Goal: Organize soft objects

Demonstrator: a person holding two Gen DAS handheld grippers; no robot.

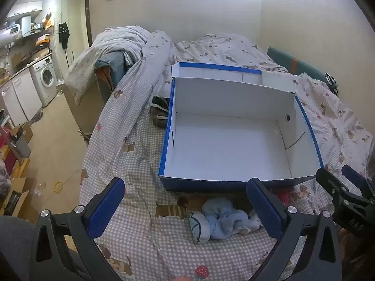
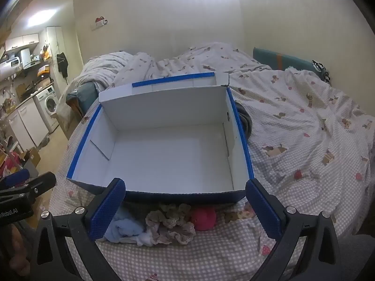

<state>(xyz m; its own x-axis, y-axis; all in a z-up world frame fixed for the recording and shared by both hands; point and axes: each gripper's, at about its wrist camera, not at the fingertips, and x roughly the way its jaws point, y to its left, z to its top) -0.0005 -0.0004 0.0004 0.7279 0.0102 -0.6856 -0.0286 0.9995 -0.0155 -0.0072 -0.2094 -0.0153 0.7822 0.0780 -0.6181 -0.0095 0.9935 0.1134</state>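
An open blue box with a white inside (image 1: 229, 145) stands empty on the bed; it also shows in the right wrist view (image 2: 164, 149). In front of it lies a light blue fluffy cloth (image 1: 222, 220), seen too in the right wrist view (image 2: 124, 230), next to a beige frilly cloth (image 2: 171, 224) and a red soft item (image 2: 204, 217). My left gripper (image 1: 187, 210) is open above the blue cloth. My right gripper (image 2: 185, 210) is open above the frilly cloth. Both are empty.
The checked bedsheet (image 1: 131, 164) covers the bed, with a rumpled duvet (image 1: 131, 44) at the back. Dark socks (image 1: 160, 112) lie left of the box. A dark item (image 2: 245, 119) lies right of it. The floor and kitchen units (image 1: 28, 89) lie left.
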